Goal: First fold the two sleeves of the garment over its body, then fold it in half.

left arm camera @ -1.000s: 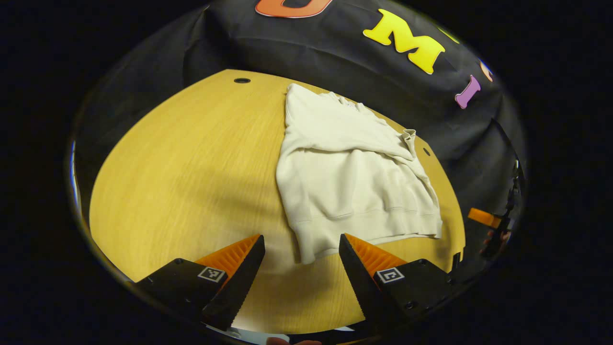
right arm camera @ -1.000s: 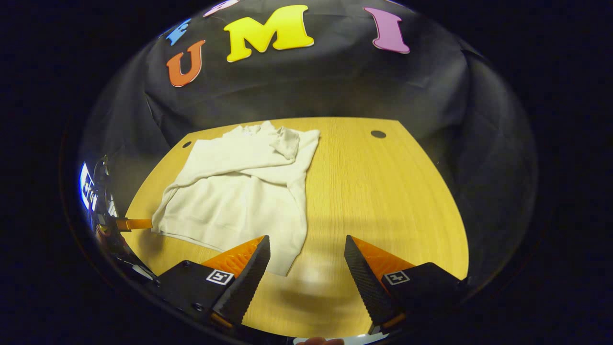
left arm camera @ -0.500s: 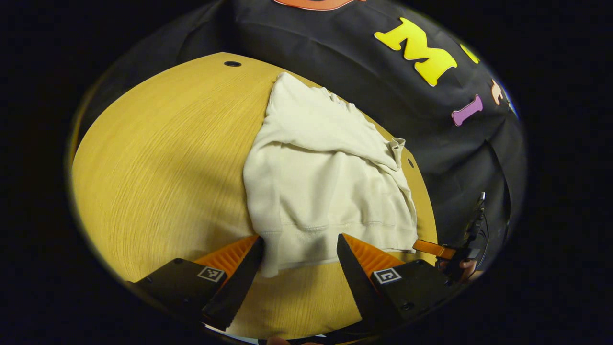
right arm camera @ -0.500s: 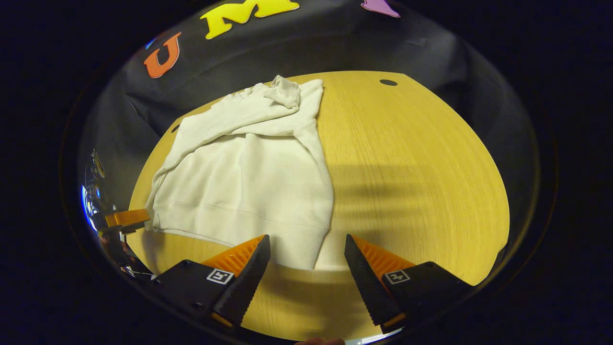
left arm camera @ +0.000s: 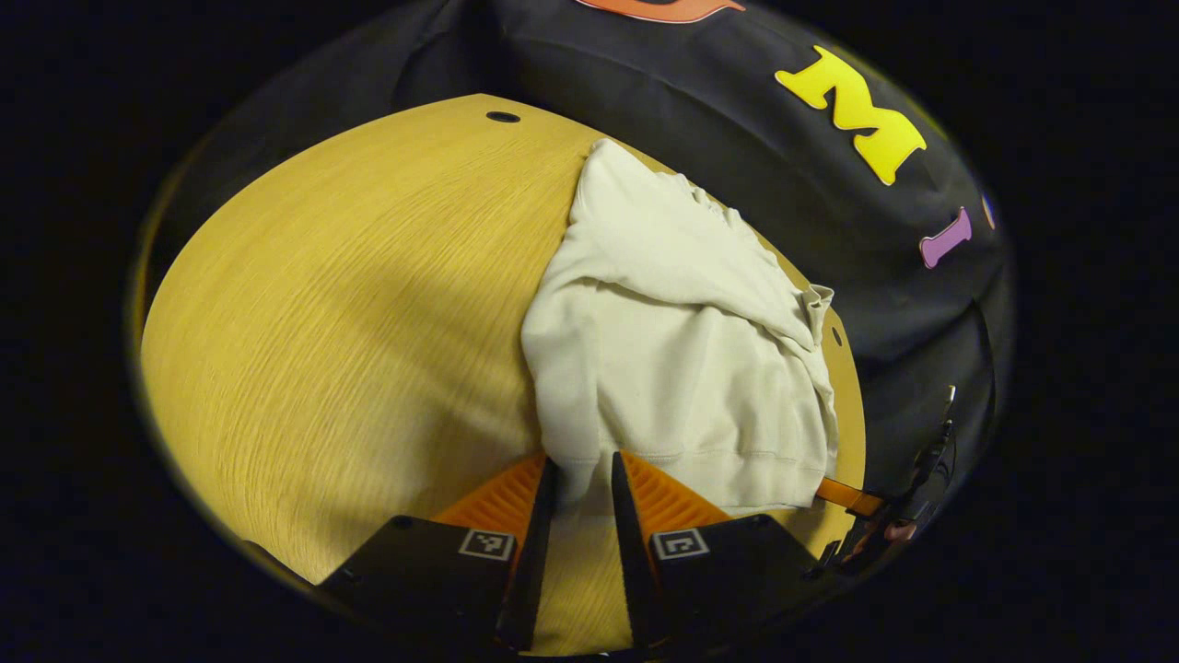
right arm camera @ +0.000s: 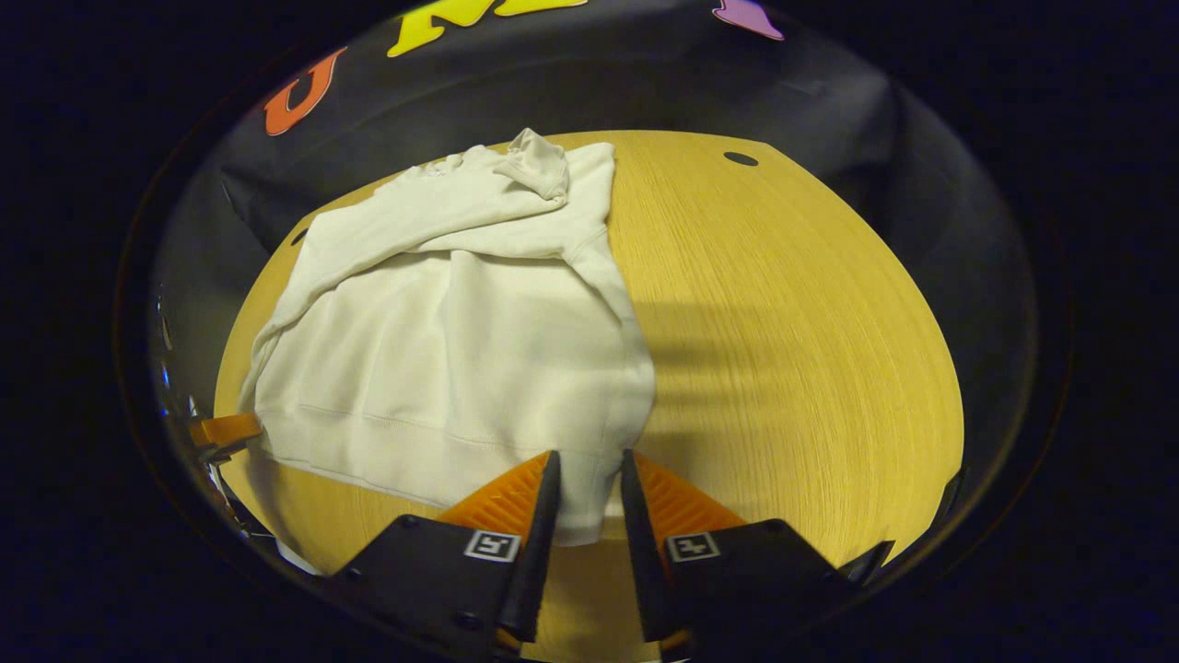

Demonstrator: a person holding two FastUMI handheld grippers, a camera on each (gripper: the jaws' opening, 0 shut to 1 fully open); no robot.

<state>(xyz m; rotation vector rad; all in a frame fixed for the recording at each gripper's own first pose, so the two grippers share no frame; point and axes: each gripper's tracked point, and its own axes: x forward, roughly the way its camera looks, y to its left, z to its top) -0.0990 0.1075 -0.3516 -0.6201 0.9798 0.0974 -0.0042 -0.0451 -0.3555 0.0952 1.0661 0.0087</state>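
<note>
A cream sweatshirt [left arm camera: 682,368] lies flat on the wooden table [left arm camera: 350,322], both sleeves folded across its chest, one cuff [left arm camera: 815,299] bunched near the far edge. In the left gripper view, my left gripper [left arm camera: 582,462] is shut on the near hem corner, with cloth pinched between its orange fingers. The right gripper view shows the same sweatshirt [right arm camera: 442,341], and my right gripper [right arm camera: 589,458] is shut on the other hem corner. Each view catches the other gripper's orange finger at the opposite corner: the right gripper's finger [left arm camera: 852,502] and the left gripper's finger [right arm camera: 221,430].
Bare tabletop [right arm camera: 792,322] spreads beside the garment. A small round hole [left arm camera: 503,117] sits near the table's far edge, and another hole [right arm camera: 741,158] appears in the right gripper view. Black cloth walls stand close behind the table.
Both grippers moved forward to the sweatshirt's hem and went from open to shut on its two near corners.
</note>
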